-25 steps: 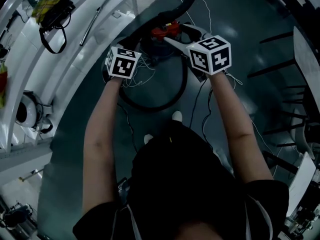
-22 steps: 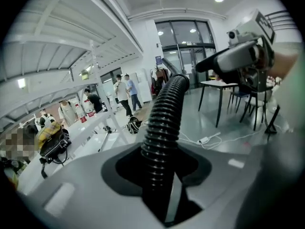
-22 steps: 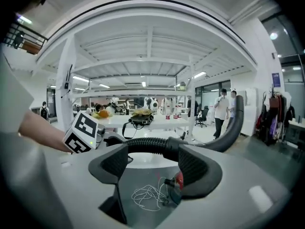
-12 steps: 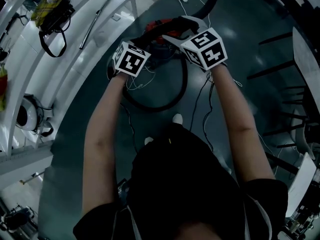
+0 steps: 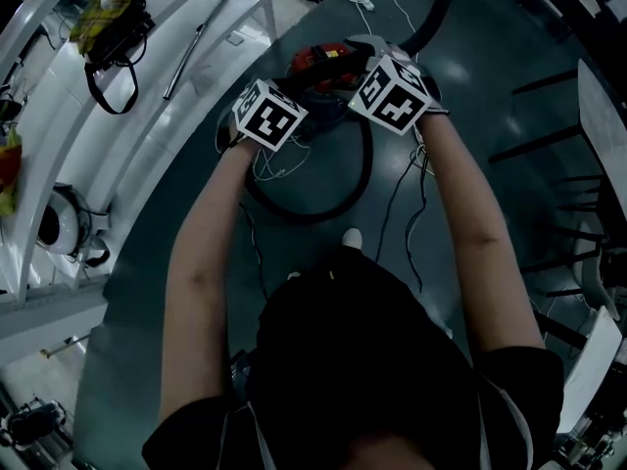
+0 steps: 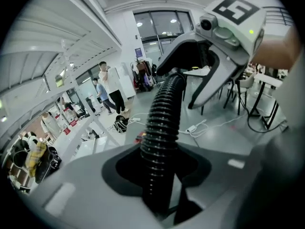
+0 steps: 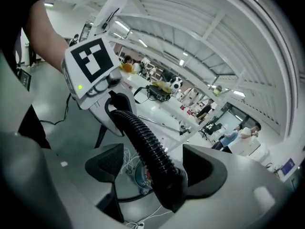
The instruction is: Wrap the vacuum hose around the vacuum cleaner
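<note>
The red vacuum cleaner (image 5: 328,62) stands on the dark floor ahead of me. Its black ribbed hose (image 5: 323,199) loops round it on the floor, and the stiff hose end (image 5: 431,18) points up to the right. My left gripper (image 5: 289,91) is shut on the hose (image 6: 159,128), whose ribs run straight up between its pads. My right gripper (image 5: 377,57) sits close beside it. Its jaws are opening, and the hose cuff (image 7: 164,175) lies between them with a gap on each side. Each gripper sees the other: the right gripper (image 6: 190,80) and the left gripper (image 7: 112,111).
White curved shelving (image 5: 147,96) runs along the left, with a yellow-black bag (image 5: 113,23) on it. Thin white cables (image 5: 274,160) lie tangled beside the vacuum. Chair legs (image 5: 549,125) stand at the right. People (image 6: 107,87) stand far off in the hall.
Both grippers have moved forward and closer together over the vacuum with the hose. The hose end has swung to the right. The right gripper's jaws have spread apart.
</note>
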{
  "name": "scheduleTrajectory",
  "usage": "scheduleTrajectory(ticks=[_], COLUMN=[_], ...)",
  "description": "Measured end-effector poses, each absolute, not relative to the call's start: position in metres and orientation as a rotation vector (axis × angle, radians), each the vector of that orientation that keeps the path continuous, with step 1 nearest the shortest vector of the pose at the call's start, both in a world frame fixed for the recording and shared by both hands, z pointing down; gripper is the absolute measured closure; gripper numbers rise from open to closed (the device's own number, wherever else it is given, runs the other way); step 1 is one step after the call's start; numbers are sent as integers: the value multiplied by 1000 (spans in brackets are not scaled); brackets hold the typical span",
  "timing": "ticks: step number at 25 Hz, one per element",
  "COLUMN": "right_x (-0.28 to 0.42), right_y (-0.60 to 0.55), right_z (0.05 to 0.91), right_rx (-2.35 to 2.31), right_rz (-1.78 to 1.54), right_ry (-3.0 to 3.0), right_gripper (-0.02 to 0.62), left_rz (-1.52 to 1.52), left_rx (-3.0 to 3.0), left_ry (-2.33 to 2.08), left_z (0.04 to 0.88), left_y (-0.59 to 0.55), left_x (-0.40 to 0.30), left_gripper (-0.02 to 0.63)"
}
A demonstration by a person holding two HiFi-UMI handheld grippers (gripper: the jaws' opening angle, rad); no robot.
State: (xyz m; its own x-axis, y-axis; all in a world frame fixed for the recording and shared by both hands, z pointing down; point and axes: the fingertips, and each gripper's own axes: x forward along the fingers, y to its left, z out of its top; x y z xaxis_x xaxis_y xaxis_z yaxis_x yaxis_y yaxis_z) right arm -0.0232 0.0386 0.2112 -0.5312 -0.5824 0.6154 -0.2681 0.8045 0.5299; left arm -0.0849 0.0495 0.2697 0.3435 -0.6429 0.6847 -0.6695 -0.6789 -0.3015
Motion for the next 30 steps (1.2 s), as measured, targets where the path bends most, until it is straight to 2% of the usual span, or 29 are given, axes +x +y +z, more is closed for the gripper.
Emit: scheduleTrajectory(ticks=[3, 5, 12, 15, 21, 26, 30], right_x=[-27, -26, -18, -9, 6, 17, 26], right_y=[34, 30, 28, 27, 23, 20, 9], right_z=[216, 215, 230, 239, 245, 242, 226], right_rx=[595, 599, 512, 494, 534, 566, 614], right_rz=[-449, -458, -642, -663, -453, -324, -239], right_ry=[-2147, -2145, -2007, -1954, -2059, -2116, -2179], right_gripper=[211, 252, 319, 369, 373, 371, 370], left_rz=[1284, 1291, 1375, 1377, 1214, 1009, 1004], left_rx=[2552, 2549, 2570, 2605, 2672, 2626, 2599], left_ry=[-1208, -1171, -1058, -1032, -1139, -1302, -1427], left_z=[268, 268, 268, 266, 259, 253, 247], left_y=[49, 50, 52, 52, 46, 41, 38], left_x=[-78, -76, -57, -46, -32, -41, -55], left_gripper=[442, 443, 449, 451, 443, 364, 333])
